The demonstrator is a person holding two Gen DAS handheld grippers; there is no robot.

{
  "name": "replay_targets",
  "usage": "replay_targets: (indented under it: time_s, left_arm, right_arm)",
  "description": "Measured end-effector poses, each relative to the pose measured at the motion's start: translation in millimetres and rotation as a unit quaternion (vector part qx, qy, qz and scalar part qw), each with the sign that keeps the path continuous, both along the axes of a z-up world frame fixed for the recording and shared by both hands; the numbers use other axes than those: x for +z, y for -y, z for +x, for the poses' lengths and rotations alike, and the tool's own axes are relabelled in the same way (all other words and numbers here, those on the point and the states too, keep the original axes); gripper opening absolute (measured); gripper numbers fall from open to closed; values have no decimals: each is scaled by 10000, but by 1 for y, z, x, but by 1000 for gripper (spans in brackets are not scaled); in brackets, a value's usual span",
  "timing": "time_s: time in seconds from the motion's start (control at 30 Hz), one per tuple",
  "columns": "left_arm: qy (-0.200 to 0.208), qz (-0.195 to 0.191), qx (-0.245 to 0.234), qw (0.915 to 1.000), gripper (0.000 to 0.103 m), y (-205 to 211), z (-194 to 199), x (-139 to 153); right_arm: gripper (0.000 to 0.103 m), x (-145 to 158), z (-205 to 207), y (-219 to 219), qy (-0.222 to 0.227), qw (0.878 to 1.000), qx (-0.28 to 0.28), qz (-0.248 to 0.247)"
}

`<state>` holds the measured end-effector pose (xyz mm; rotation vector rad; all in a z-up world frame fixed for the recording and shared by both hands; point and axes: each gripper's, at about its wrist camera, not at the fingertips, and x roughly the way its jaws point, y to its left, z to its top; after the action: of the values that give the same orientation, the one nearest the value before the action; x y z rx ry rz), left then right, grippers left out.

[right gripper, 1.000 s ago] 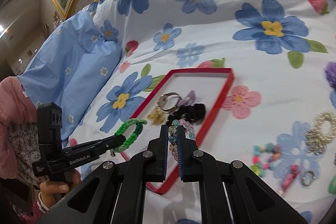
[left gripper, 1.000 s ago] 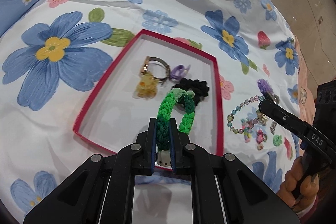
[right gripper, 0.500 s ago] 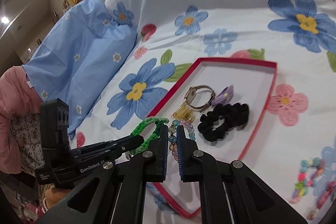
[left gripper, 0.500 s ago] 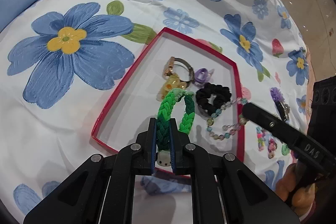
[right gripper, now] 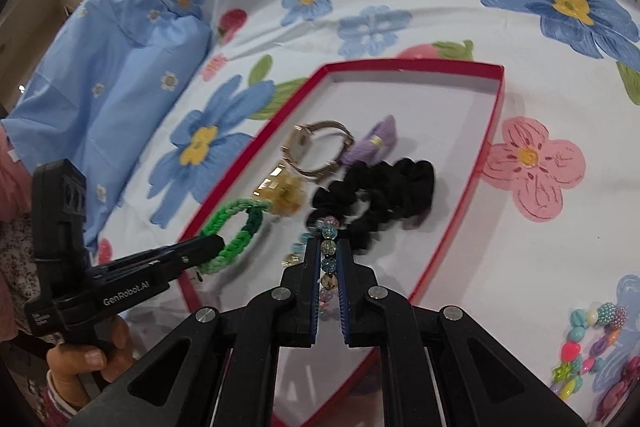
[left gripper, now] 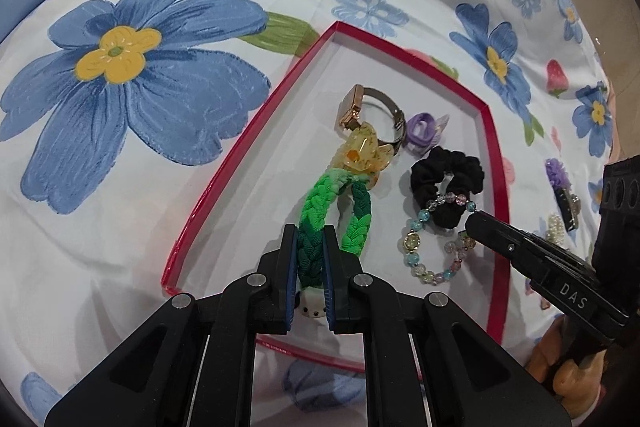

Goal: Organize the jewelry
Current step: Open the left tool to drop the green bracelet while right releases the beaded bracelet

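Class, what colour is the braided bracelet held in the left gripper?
Green, shading from light to dark along the braided bracelet; the left wrist view shows it best.

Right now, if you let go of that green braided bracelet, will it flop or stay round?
Probably it keeps a loose loop: the green braided bracelet holds its oval while the left gripper pinches it. It looks like soft woven cord, so likely light, slightly saggy, and unlikely to roll in the red tray.

The right gripper (right gripper: 329, 259) pinches a pastel beaded bracelet (right gripper: 328, 247) over the red tray (right gripper: 497, 107), beside a black scrunchie (right gripper: 384, 195). At left, the left gripper (right gripper: 216, 245) clamps a green braided bracelet (right gripper: 236, 227).
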<state>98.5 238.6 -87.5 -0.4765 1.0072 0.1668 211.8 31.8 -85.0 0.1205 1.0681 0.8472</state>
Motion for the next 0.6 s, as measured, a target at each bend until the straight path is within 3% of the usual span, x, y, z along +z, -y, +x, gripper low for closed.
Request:
replay_targets:
  time_s: [0.3, 0.43, 0.6]
  left_arm:
    - [-124, 20, 19, 9999, 13, 0, 5, -6]
    - [-142, 64, 27, 9999, 26, 0, 4, -5]
    - [-143, 116, 8, 9998, 30, 1, 4, -4]
  right_arm:
    - [8, -2, 2, -10, 163, 9991, 130, -379]
    - [9, -2, 3, -12, 151, 9989, 175, -403]
    - [13, -2, 3, -10, 80, 9993, 156, -319]
